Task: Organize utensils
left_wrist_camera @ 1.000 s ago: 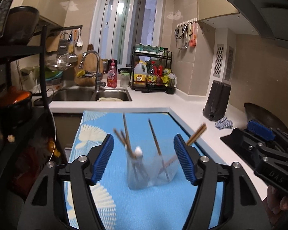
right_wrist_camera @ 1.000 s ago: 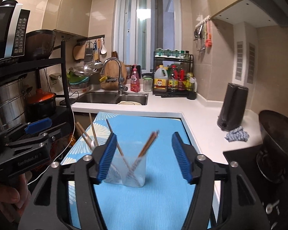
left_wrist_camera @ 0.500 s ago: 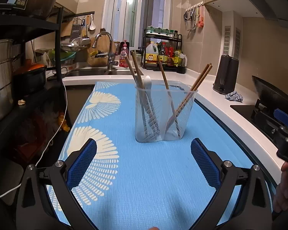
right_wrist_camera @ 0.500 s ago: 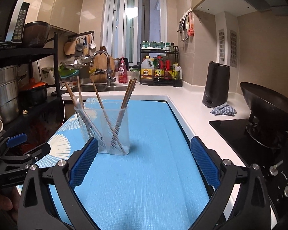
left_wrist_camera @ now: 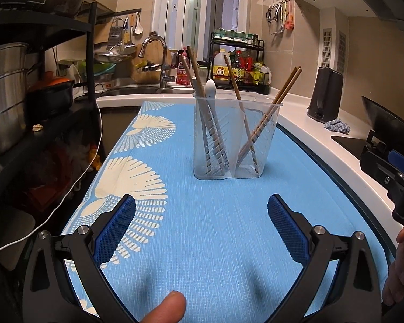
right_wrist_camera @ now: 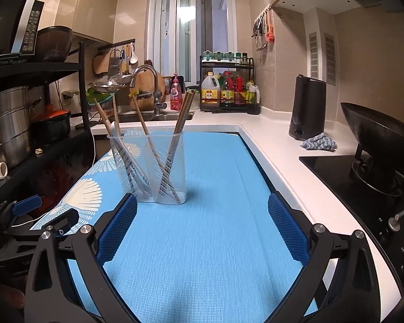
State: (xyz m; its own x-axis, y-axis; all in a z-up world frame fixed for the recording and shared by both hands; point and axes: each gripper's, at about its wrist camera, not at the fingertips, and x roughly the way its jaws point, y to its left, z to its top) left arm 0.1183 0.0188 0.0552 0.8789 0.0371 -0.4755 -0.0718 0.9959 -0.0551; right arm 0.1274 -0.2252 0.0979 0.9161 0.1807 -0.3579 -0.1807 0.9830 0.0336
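Your left hand-held gripper (left_wrist_camera: 201,226) and right hand-held gripper (right_wrist_camera: 202,224) have just been opening (nothing between them); the clear utensil holder (left_wrist_camera: 235,137) with chopsticks (left_wrist_camera: 269,113) stands beyond on the blue mat (left_wrist_camera: 215,228).

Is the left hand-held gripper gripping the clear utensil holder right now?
No. The left hand-held gripper stands wide open over the blue mat, well short of the clear utensil holder.

clear: blue mat (left_wrist_camera: 210,237) ahead of both claws | obstacle: utensil holder (left_wrist_camera: 235,140) mid-mat
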